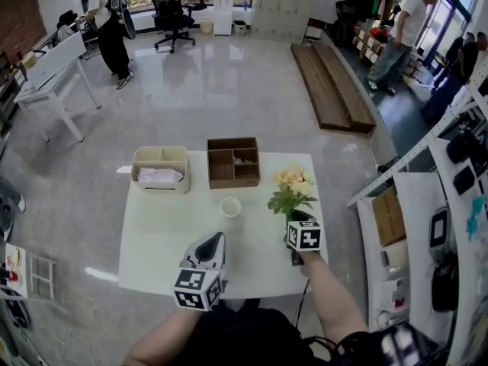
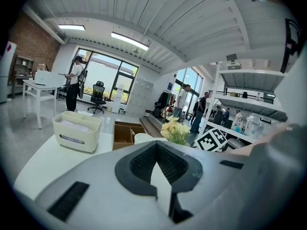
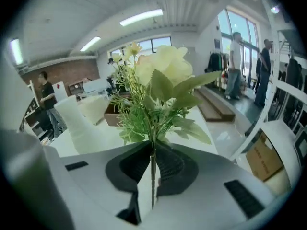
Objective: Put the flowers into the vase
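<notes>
**Flowers gripped on the right, vase standing apart**

The right gripper (image 3: 152,150) has its jaws nearly together, pinching the thin green stem (image 3: 153,176) of the flowers (image 3: 160,75). The pale yellow blooms and the foliage rise straight out of the pads. The left gripper (image 2: 156,147) has its pads meeting at the tips with nothing between them.

In the head view the bunch sits over the white table's (image 1: 152,242) right side, well apart from the white vase (image 1: 230,207) near the middle. The vase's mouth faces up, but its inside is too pale to read.

Behind it, a cream bin (image 1: 160,168) holds white folded material. A wooden box (image 1: 232,162) has several compartments, with something small and unclear in one at its back right.

From above, foliage and the marker cube hide the right jaws. In the right gripper view the flowers cover most of the wooden box.
</notes>
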Motion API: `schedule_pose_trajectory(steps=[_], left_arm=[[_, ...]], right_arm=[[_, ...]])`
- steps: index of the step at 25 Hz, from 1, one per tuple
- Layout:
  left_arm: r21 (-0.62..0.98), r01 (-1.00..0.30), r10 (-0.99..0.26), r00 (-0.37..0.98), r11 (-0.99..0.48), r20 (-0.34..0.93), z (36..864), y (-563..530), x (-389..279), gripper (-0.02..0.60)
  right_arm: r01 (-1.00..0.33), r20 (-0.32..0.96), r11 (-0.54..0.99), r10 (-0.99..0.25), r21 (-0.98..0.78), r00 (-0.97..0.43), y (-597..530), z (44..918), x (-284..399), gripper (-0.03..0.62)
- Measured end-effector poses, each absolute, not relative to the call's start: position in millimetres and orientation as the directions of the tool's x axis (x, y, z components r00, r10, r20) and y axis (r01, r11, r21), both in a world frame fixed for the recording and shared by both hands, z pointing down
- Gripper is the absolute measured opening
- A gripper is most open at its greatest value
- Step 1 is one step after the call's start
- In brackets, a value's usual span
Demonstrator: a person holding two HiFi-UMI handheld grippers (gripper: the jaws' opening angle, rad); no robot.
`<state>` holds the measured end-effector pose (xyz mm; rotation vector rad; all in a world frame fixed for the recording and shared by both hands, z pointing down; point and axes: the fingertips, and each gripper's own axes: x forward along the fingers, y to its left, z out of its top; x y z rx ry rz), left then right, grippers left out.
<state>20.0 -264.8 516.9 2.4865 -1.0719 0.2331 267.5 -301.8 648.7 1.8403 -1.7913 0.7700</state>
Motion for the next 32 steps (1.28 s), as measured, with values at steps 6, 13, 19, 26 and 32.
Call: schedule_pose_trajectory(steps=[6,13,19,26,32], left_arm=[[0.298,-0.728,-0.665,0.686,-0.618,0.296,508.7,-266.1,24.7,0.002],[0.272,-0.722,-0.672,0.691,-0.636,0.266,496.1,-268.2,34.0,0.002],[0.264,-0.736,-0.689,0.677,-0.624,0.258,491.8,-266.0,30.8,0.003],[0.266,-0.782,-0.741,0.621,-0.564,0.255,488.7,-266.0,1.7,0.003],[0.259,-0.812,-0.777,0.579,-0.523,0.249,486.2,-266.9,-20.2,0.003]], right_arm=[[-1.0,0.273,0.016,-0.962,-0.007,-0.017,-291.0,535.6,244.4,0.037],[-0.995,0.067,0.067,-0.996,0.078,-0.062,-264.3,475.2,217.7,0.037],[-0.992,0.056,0.121,-0.991,0.047,-0.118,-267.6,472.1,199.6,0.037],[-0.939,-0.103,0.342,-0.936,-0.03,-0.338,-282.9,402.4,109.4,0.037],[-0.896,-0.232,0.443,-0.87,0.019,-0.435,-307.7,337.4,70.0,0.037]])
